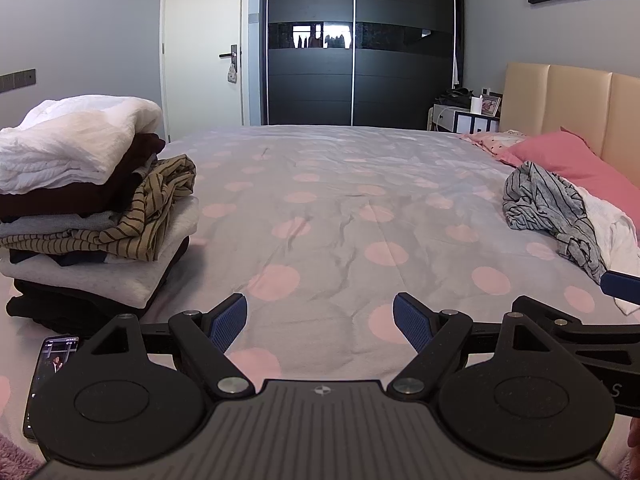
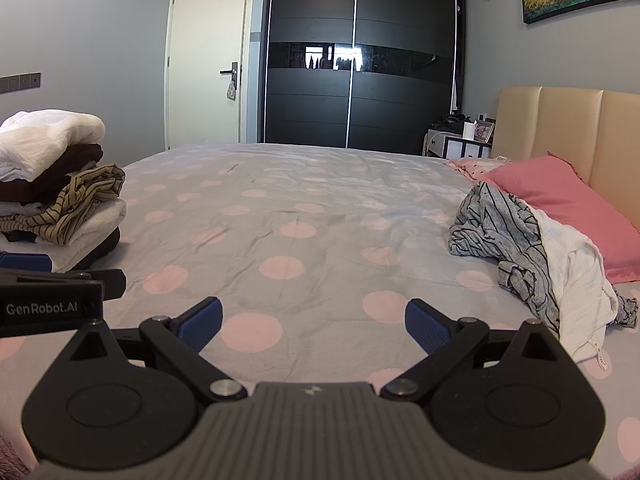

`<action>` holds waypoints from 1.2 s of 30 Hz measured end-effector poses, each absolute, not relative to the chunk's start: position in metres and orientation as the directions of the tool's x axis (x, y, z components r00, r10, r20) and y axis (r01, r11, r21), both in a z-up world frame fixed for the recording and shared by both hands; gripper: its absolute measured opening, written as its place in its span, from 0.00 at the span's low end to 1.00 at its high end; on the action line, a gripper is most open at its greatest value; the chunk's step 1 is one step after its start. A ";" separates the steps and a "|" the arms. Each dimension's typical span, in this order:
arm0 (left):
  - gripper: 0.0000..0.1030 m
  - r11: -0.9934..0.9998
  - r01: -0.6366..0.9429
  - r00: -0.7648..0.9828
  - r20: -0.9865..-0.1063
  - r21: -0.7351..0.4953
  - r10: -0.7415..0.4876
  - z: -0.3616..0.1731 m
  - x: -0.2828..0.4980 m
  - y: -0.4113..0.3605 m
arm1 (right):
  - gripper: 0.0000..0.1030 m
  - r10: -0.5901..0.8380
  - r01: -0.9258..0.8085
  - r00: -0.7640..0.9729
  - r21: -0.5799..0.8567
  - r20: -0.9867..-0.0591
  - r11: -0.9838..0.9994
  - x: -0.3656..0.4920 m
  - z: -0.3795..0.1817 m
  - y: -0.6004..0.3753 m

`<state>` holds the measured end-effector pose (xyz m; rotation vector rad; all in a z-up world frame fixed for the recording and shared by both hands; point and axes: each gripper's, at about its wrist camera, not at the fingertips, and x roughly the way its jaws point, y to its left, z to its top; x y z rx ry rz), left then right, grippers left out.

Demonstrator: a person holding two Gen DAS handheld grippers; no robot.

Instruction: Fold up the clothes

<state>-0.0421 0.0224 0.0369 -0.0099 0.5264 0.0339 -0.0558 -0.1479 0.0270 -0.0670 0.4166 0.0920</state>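
Note:
A stack of folded clothes (image 1: 80, 208) (image 2: 56, 196) stands at the left of the bed, white on top, a loose tan striped piece (image 1: 160, 204) hanging at its side. At the right, a crumpled grey striped garment (image 1: 552, 212) (image 2: 504, 240) lies over a white one (image 2: 572, 276) against the pink pillow. My left gripper (image 1: 320, 322) is open over bare sheet, nothing between its blue pads. My right gripper (image 2: 314, 326) is open too, low over the sheet, empty. Each gripper's edge shows in the other's view.
The grey bed sheet (image 1: 340, 208) with pink dots spreads wide between the two piles. A phone (image 1: 50, 376) lies near the left front edge by the stack. A pink pillow (image 2: 560, 208) and beige headboard (image 2: 568, 128) are at right; a dark wardrobe (image 2: 360, 60) stands beyond.

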 end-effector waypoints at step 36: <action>0.78 0.999 -0.034 0.852 -0.522 0.026 0.042 0.036 -0.040 0.021 | 0.96 0.082 -0.106 0.912 -0.039 -0.402 0.994 -0.056 0.026 -0.148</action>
